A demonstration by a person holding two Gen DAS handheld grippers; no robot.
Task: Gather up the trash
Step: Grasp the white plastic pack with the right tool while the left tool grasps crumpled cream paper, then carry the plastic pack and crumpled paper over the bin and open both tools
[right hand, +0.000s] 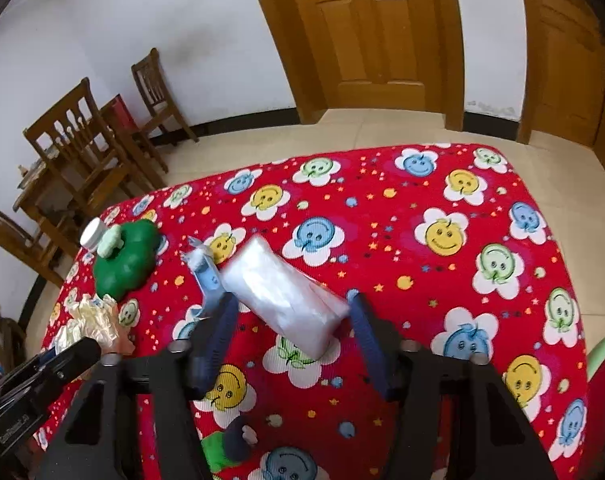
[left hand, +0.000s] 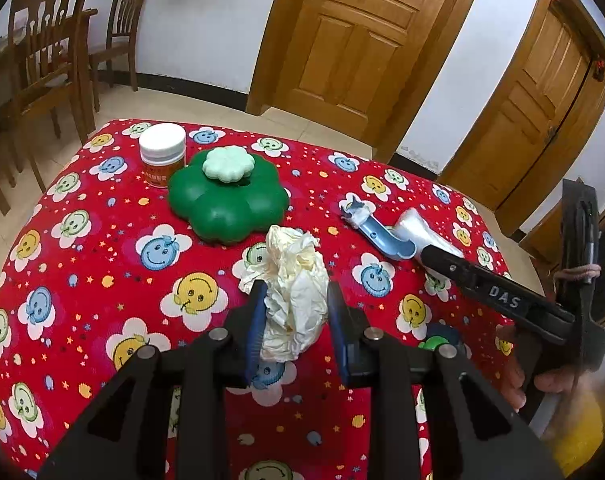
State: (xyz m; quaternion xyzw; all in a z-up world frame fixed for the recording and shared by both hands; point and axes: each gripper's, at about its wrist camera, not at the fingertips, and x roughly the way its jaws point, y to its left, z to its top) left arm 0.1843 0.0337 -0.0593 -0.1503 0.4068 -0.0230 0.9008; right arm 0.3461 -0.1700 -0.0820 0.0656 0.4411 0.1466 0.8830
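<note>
A crumpled cream tissue wad point(left hand: 294, 288) lies on the red smiley tablecloth point(left hand: 102, 264). My left gripper point(left hand: 296, 300) is open, its blue-padded fingers on either side of the wad, not visibly squeezing it. The wad also shows in the right wrist view point(right hand: 92, 322), at the left. My right gripper point(right hand: 292, 312) is open around a clear plastic packet point(right hand: 286, 296) on the cloth point(right hand: 442, 300). A blue plastic piece with white wrapping point(right hand: 206, 276) lies just left of the packet, touching my left finger; it also shows in the left wrist view point(left hand: 382, 236).
A green flower-shaped container point(left hand: 226, 196) with a pale green lid knob and a white-capped jar point(left hand: 162, 154) stand at the table's far left. Wooden chairs point(left hand: 46, 56) stand beyond the table, doors point(left hand: 366, 32) behind. A small green and dark object point(right hand: 226, 446) lies near me.
</note>
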